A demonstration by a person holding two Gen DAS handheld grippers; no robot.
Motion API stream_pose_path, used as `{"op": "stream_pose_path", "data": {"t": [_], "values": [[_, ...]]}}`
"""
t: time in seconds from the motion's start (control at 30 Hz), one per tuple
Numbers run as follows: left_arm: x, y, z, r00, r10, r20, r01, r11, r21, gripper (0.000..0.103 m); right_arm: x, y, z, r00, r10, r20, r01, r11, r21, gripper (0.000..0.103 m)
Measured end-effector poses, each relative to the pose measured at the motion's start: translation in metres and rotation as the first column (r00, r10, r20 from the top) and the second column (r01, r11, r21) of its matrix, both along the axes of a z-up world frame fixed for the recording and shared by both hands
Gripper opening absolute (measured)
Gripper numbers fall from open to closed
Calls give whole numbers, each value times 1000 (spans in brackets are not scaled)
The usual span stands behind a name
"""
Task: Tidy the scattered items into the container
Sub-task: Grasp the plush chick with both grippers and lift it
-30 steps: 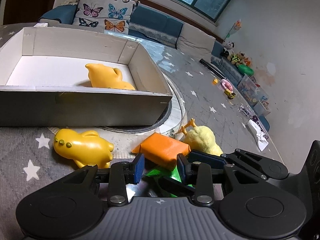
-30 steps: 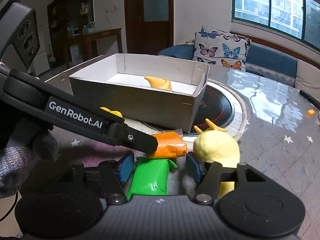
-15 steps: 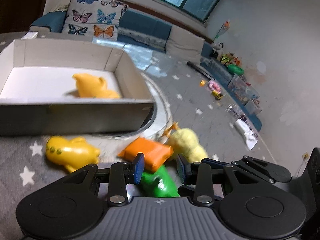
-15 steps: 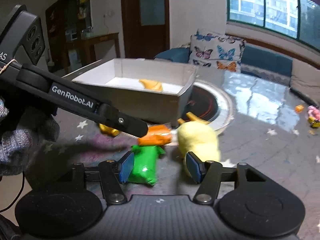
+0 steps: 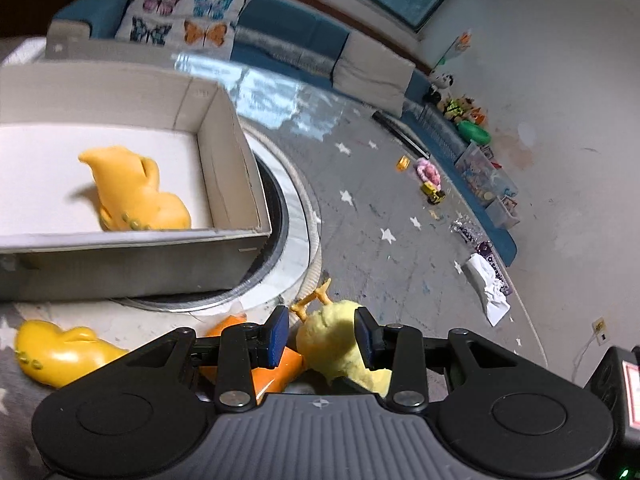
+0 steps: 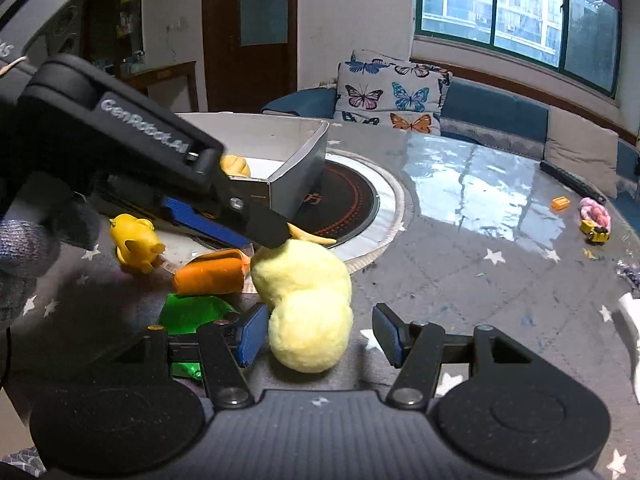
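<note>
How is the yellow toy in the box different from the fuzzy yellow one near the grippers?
The toy in the box looks smooth and glossy, a deeper orange-yellow; the fuzzy chick is pale and plush. The first already lies inside the box; the chick lies on the table outside it, between the open fingers of both the left gripper and right gripper. Both are yellow animal toys.

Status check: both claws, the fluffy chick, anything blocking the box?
Both claws open: left claw straddles fluffy yellow chick, right claw at its other end. Chick on table, not gripped. Orange packet alongside; box unobstructed.
</note>
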State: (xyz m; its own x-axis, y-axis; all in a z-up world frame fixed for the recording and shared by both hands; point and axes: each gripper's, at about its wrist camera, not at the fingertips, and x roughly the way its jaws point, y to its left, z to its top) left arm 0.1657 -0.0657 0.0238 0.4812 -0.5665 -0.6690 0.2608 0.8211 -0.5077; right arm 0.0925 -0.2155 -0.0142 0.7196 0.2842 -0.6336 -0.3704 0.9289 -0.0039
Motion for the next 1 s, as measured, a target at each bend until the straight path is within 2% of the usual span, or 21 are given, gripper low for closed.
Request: {"op": "stream_pose_path", "data": {"t": [0.2,0.4,0.5,0.63,0.87,1.0], "values": [[11,0,-7,999,6,-41,-7,999,-35,40,11,2,-8,1000,18,-21,-17,1000,11,57],[17,2,-10,997,2,-80,-10,995,-97,40,15,1,-12,999,19,-34,-18,1000,24,45],[19,-3,-14,995,-1,-96,-7,997,-79,41,15,1,-13,999,15,-34,-14,999,29,45],[19,-2,-15,995,13,-101,-23,995,-97,39,16,-2,-13,999,6,-34,-5,999,40,44],[10,5,7,999,20,-27,-23,993,-114,39,11,2,4,1000,12,19,-12,1000,24,44],[10,15,35,997,46,61,-38,993,-114,39,19,11,26,995,28,91,-30,999,21,44]]}}
